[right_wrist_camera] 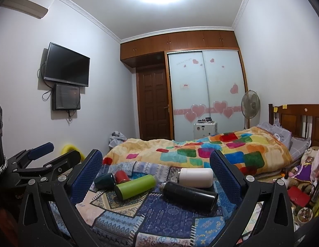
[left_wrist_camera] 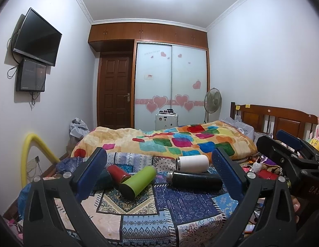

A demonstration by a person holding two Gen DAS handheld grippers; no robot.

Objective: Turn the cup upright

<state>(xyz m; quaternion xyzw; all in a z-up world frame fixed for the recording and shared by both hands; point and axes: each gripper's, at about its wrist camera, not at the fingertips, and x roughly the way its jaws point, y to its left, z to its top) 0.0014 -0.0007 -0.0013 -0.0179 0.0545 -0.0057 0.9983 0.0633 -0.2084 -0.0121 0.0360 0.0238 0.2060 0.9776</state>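
Five cylindrical cups lie on their sides on the patchwork bedspread: a dark teal one [right_wrist_camera: 104,180], a red one [right_wrist_camera: 122,176], a lime-green one [right_wrist_camera: 134,186], a white one [right_wrist_camera: 195,177] and a glossy black one [right_wrist_camera: 190,194] nearest.

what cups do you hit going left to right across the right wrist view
dark green cup → red cup → lime green cup → black cup, all lying on their sides. The white cup overlaps the black one's span, so it is left out.
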